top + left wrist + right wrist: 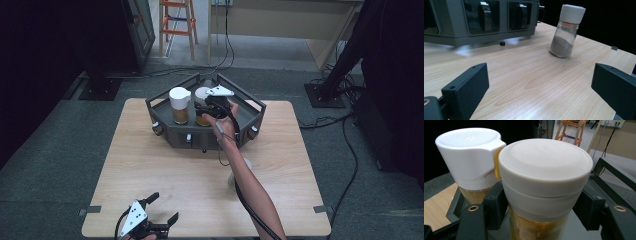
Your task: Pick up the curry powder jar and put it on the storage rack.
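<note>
A dark grey tray [200, 136] stands at the table's far middle with two white-lidded jars of yellow-brown contents. My right gripper [206, 108] [541, 205] is shut on the right-hand jar [201, 93] [544, 177], one jaw on each side below its lid. The spouted jar [179, 104] [469, 157] stands right beside it, to its left. My left gripper [164, 207] [540, 87] stands open near the table's front left edge, nothing between its jaws. A glass shaker of grey powder [567, 32] [246, 165] stands on the table, partly hidden by the forearm in the high view.
The tray's front wall [449, 32] has dark windows and small feet. Its raised rim [609, 167] runs behind the jars. Beyond the table are a wooden ladder [177, 25], two stand bases [100, 89] and floor cables [330, 120].
</note>
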